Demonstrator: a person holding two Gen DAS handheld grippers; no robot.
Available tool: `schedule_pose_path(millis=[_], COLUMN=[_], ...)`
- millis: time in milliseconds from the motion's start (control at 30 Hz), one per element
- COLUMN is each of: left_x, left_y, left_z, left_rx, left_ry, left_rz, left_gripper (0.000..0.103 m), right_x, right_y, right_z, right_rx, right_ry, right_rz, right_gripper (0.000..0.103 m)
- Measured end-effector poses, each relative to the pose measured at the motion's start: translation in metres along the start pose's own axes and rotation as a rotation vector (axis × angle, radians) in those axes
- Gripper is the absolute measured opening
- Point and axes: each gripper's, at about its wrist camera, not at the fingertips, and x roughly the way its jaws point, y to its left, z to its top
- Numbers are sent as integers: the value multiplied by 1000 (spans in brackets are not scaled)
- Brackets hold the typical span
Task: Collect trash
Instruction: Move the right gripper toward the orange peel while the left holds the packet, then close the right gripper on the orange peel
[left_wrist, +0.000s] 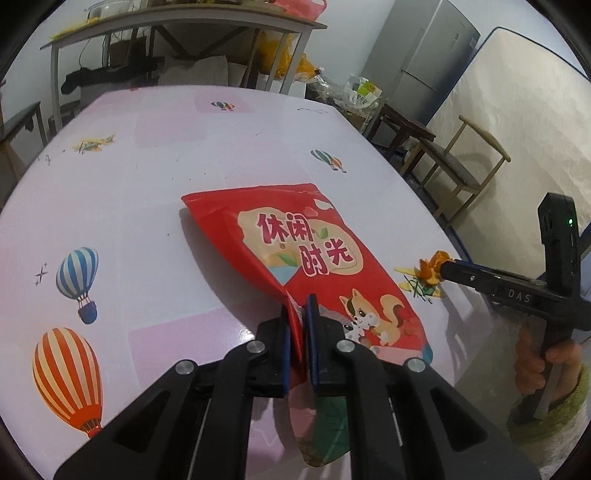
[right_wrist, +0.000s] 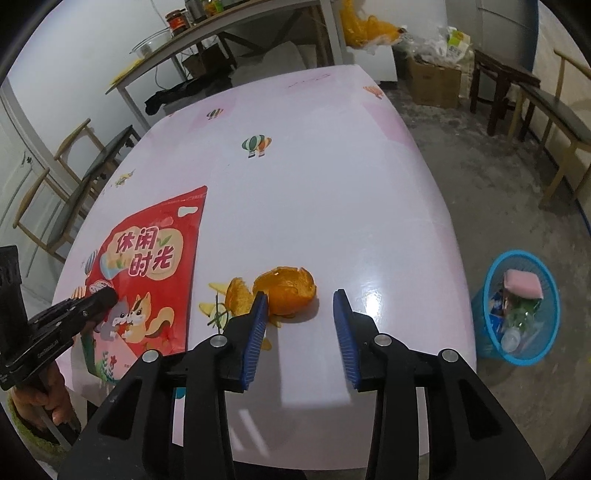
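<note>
- The pink balloon-print tabletop (right_wrist: 332, 192) carries everything; the blue mesh waste basket (right_wrist: 517, 354) stands on the floor off its right edge, already holding rubbish.
- The red squirrel-print snack pouch (left_wrist: 325, 266) lies toward the near-left corner, with the left gripper (left_wrist: 300, 325) clamped on its near edge.
- The orange peel (right_wrist: 284, 291) sits near the near edge, just ahead of the right gripper (right_wrist: 301, 317), whose jaws stand apart and empty, so the right hand is nearer.
- Hidden: the left blue pad (right_wrist: 255, 325) covers part of the peel, and contact is unclear.
</note>
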Motion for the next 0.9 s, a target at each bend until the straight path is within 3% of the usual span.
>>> schedule_pose_path(millis=[233, 500, 900], left_x=[5, 6, 4], left_y=[-10, -15, -20], left_z=[-2, -2, -3], left_rx=[33, 53, 79], left_ry=[0, -5, -21], left_rz=[33, 50, 64], left_gripper=[7, 7, 7], right_x=[1, 3, -4], right_y=[-3, 2, 5], right_z=[0, -1, -2], right_rx=[19, 13, 15], right_ry=[-5, -7, -26], right_rz=[17, 5, 7], right_gripper=[32, 18, 12])
